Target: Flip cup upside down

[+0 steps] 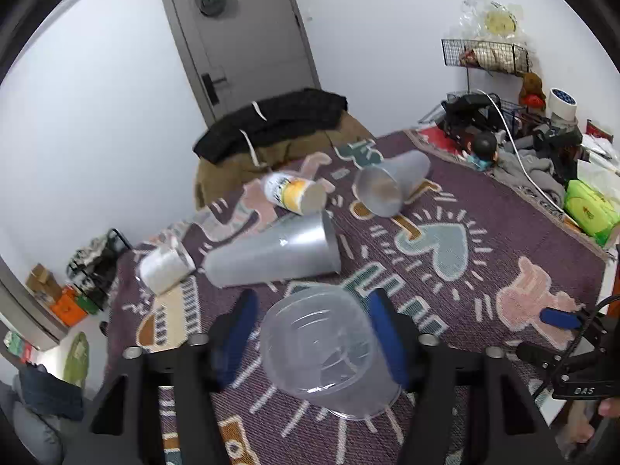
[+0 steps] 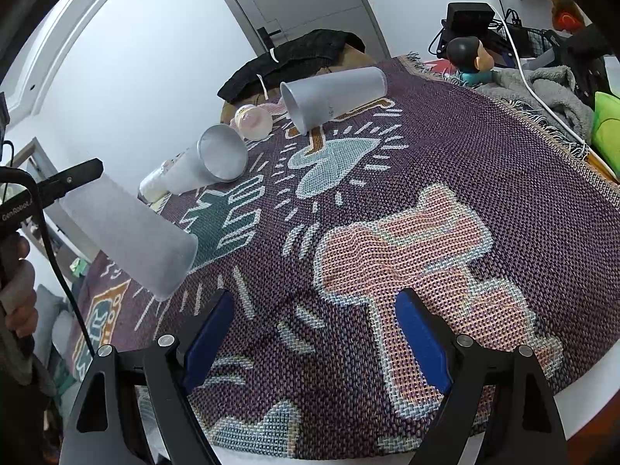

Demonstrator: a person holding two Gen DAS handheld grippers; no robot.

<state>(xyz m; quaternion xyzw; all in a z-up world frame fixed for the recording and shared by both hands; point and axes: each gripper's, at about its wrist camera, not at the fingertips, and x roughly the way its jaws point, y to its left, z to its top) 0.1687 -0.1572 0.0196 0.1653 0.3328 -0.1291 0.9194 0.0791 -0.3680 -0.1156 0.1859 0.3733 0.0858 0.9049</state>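
My left gripper [image 1: 312, 312] is shut on a clear frosted plastic cup [image 1: 329, 352]. It holds the cup tilted above the patterned rug [image 1: 503, 232], base up and open mouth down toward the rug. The same cup [image 2: 130, 242] shows in the right wrist view at the left, held off the rug. My right gripper [image 2: 316, 310] is open and empty, low over the rug's pink pattern. Two grey frosted cups [image 1: 275, 252] [image 1: 391, 182] lie on their sides further back.
A yellow-white paper cup [image 1: 296, 193] and a white cup [image 1: 164, 265] lie on their sides near the far-left rug edge. A dark jacket [image 1: 271, 124] hangs on a chair behind. Clutter, a figurine [image 2: 471, 58], a cable and a green pack [image 1: 589, 209] line the right side.
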